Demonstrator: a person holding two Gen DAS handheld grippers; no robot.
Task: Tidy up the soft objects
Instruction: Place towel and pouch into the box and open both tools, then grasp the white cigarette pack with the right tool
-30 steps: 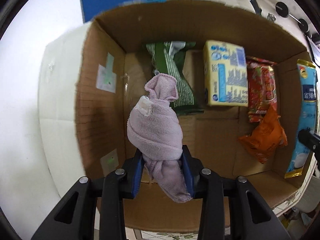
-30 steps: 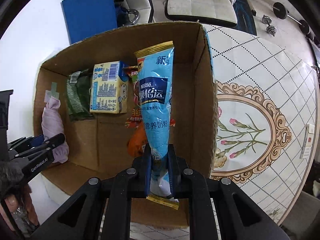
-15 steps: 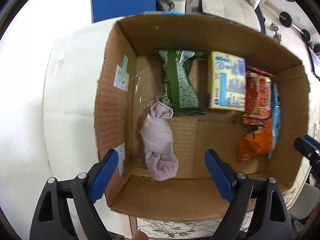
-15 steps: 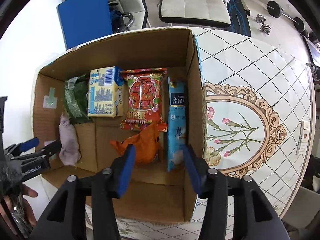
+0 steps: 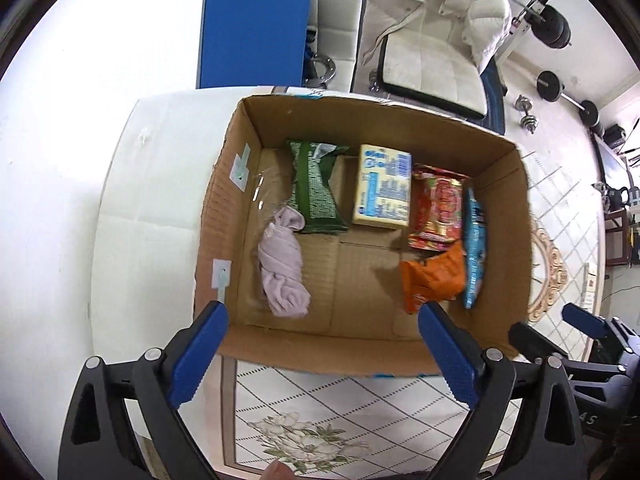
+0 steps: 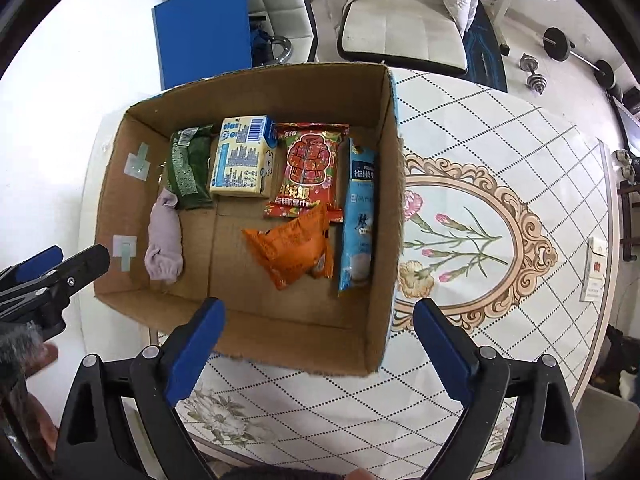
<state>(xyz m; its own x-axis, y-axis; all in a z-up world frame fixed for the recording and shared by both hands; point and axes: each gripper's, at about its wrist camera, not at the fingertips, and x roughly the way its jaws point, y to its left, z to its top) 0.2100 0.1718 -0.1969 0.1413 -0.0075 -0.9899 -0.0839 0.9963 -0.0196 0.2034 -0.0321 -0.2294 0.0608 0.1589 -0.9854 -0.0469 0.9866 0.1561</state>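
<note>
Cardboard box [image 5: 224, 200] sits open-topped on the worktop [image 6: 500, 128], seen from above in both wrist views. Left gripper [image 5: 322, 344] hangs over the box's near edge, fingers [image 5: 198, 354] spread wide, nothing between them. Right gripper [image 6: 318, 338] likewise above the near edge, fingers [image 6: 442, 350] spread wide and empty.

Lilac rolled cloth [image 5: 282, 264] lies on the box floor at about 9 o'clock of the box in the left view, close to the left wall, whether touching it I can't tell. Long axis runs 12 to 6, narrow knotted end at 12, fat end at 6. Its top end touches the bottom corner of the green packet [image 5: 316, 188].

Green packet lies flat, long axis 12 to 6, against the far wall. At its 3 o'clock is the yellow carton [image 5: 382, 188], flat, long axis also 12 to 6. Next at 3 o'clock is the red packet [image 6: 310, 172], lengthwise 12 to 6, print upright in the right view. Orange pouch [image 6: 296, 250] is crumpled at 6 o'clock of the red packet, overlapping its lower edge, tilted, long axis roughly 10 to 4. Blue sachet [image 6: 358, 216] lies along the right wall, long and thin, axis 12 to 6, just beside the red packet and orange pouch.

Outside the box: small white packet [image 6: 596, 270] at 3 o'clock on the worktop, well apart. White chair [image 6: 404, 28] and blue panel [image 6: 204, 24] stand beyond the worktop at 12 o'clock.
</note>
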